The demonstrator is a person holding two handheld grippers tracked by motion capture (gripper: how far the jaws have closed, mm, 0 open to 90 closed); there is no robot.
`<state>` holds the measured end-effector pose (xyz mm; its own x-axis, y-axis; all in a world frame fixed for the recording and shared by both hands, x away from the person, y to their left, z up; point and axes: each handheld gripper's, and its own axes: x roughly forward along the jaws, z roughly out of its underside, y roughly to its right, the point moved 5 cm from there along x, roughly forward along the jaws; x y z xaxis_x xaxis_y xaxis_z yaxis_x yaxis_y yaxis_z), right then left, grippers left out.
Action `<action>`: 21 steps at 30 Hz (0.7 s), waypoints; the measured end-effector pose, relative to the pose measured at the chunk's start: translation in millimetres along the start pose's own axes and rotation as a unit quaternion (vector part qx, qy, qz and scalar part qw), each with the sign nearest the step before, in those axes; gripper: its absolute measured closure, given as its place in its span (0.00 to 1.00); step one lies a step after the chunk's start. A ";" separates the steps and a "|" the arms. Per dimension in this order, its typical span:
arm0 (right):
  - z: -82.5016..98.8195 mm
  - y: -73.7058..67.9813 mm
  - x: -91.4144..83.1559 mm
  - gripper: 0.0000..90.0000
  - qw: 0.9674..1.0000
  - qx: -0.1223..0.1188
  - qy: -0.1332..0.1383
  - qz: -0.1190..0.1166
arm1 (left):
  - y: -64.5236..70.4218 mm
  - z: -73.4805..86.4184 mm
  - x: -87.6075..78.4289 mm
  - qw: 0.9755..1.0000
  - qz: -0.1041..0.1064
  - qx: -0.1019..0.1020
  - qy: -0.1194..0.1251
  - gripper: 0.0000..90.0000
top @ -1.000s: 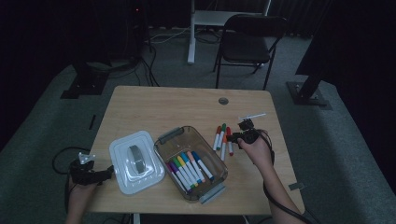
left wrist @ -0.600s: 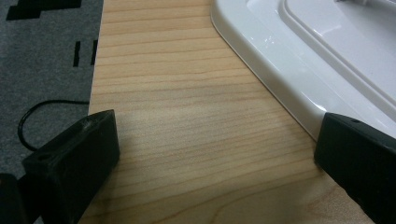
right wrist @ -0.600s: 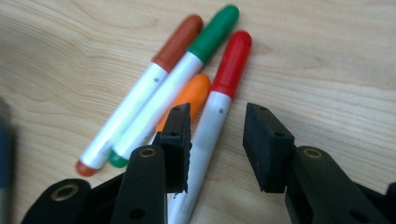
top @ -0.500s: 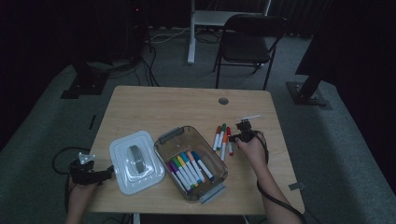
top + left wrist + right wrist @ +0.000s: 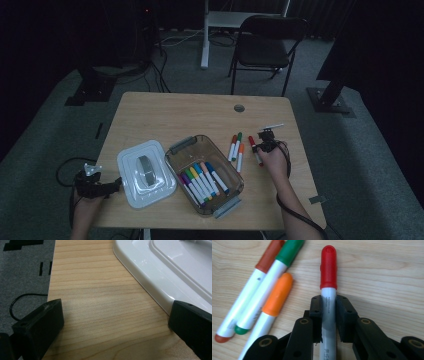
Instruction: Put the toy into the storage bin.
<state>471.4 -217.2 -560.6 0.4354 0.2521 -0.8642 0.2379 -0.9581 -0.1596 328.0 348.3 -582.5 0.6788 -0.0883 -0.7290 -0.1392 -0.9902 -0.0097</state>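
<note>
Since a second ago we are seeing the right gripper [image 5: 328,312] coming down toward the table [image 5: 165,117], and its jaws have just been closing; now they are pinching the white barrel of the red marker [image 5: 328,277] from both sides. That marker is lying flat on the wood at the table's right side, just right of three loose markers. The left gripper [image 5: 116,322] is staying put at the table's near left corner, jaws standing wide with bare wood between them, next to the lid [image 5: 175,272].

We are looking at pale wood with fine straight grain. The markers are smooth round sticks with glossy rounded caps: the orange marker [image 5: 277,295], the green marker [image 5: 287,251] and a brown-red marker [image 5: 270,253] are lying side by side, touching. The lid is glossy white plastic with rounded corners and a stepped rim. The bin [image 5: 176,162] is a clear rounded tub with grey handles, holding a row of coloured markers.
</note>
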 end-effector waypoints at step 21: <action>-9.7 -5.4 -78.3 0.85 0.991 0.032 0.078 -0.099 | 0.0 0.0 -0.1 1.000 0.000 0.000 -0.001 0.01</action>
<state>444.5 -230.4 -487.4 0.5162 0.4497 -0.7289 0.2788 -0.8929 -0.3535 328.0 348.3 -582.5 0.6781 -0.0874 -0.7298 -0.1388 -0.9903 -0.0103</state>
